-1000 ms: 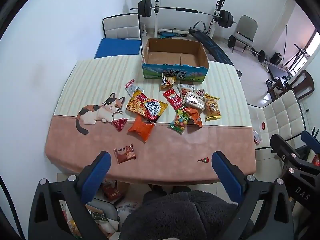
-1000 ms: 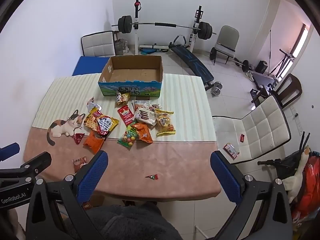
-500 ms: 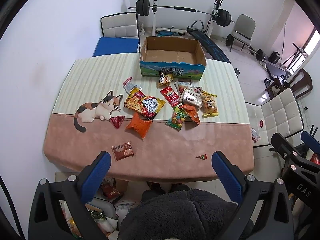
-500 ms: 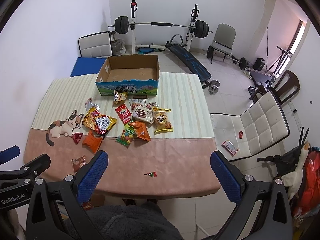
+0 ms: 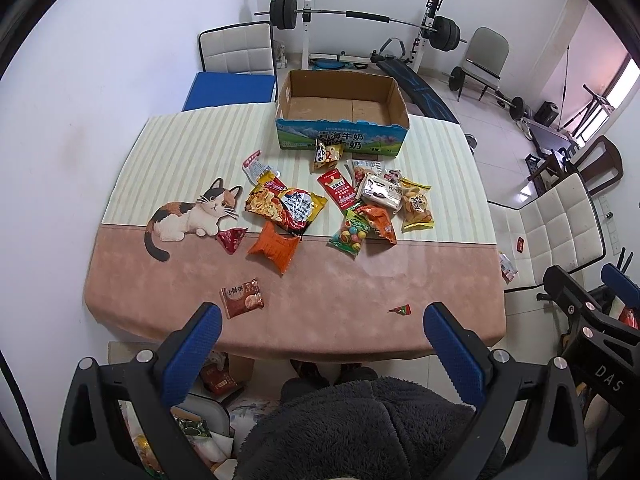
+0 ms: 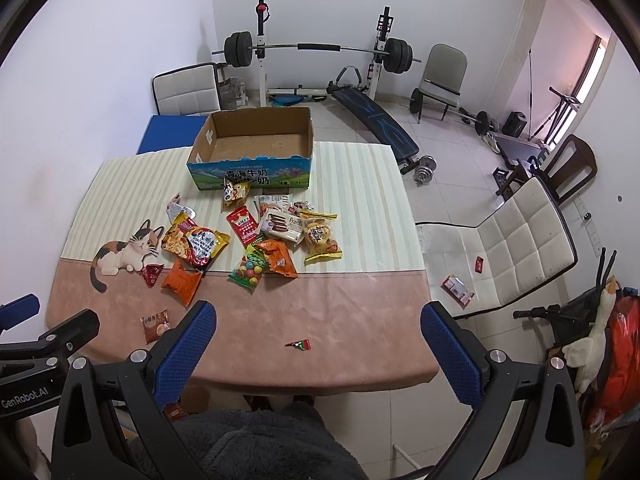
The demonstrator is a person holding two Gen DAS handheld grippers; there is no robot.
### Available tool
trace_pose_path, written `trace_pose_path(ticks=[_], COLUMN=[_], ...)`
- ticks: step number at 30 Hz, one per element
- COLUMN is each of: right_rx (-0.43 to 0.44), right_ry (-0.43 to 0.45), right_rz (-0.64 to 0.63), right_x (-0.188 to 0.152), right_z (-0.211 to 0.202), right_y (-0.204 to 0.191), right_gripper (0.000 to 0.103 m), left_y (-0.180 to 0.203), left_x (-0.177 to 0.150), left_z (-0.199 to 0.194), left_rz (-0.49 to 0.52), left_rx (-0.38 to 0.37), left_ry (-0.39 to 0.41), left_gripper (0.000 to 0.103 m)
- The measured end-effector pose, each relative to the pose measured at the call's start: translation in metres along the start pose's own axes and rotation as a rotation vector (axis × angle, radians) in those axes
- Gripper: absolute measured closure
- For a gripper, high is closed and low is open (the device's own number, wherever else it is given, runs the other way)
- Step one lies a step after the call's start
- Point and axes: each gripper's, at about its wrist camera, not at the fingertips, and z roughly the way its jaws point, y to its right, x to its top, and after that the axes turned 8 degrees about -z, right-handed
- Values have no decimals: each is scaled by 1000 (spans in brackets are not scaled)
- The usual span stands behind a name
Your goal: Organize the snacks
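Cardboard, the empty open box with the blue printed front [image 5: 342,104] waits at the table's far side behind the scattered snack packets [image 5: 286,208], so with left gripper [image 5: 320,330] and right gripper [image 6: 318,326] both spread wide, holding nothing, I'd take the near brown biscuit packet [image 5: 241,297] first.

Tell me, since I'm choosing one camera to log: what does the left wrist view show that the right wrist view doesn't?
Only the left wrist view shows snack packets on the floor under the table's near edge. Only the right wrist view shows the dumbbell and the plush toy at right. Both show the empty cardboard box, the scattered snacks and the open left gripper and right gripper.
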Motion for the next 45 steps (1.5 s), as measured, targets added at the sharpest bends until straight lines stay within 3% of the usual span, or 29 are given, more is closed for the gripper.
trace_pose_path(ticks=[45], right_rx=[4], right_ry=[10], right_rz=[-4], right_x=[10], right_z=[-1], right_y=[-7], right_gripper=[0], left_y=[2], left_x=[10], left_z=[-3], left_rz=[-7], left_rx=[-12], left_ry=[16], left_gripper=[0])
